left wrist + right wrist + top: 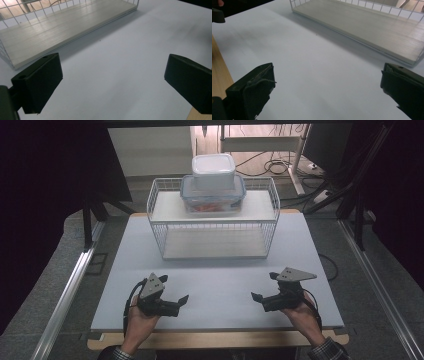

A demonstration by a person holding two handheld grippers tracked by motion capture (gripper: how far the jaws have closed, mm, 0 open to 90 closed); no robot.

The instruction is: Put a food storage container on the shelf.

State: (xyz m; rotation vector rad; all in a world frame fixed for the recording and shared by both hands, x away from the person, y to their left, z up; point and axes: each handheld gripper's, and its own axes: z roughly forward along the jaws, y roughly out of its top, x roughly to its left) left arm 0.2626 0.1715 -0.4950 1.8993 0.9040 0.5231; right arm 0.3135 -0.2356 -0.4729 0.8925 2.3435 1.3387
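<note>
Both grippers' [172, 292] [264, 287] blocky black jaws gape wide.

The high view looks forward and down from above the person's side, taking in the whole white table [220, 285] and the wire rack [214, 217] at its far half. Each gripper view sits low and close over the tabletop, looking along its own jaws toward the rack's bottom shelf — the left gripper view [57, 27] angling rightward, the right gripper view [372, 25] leftward. All three share that shelf and the bare table before it.
</note>
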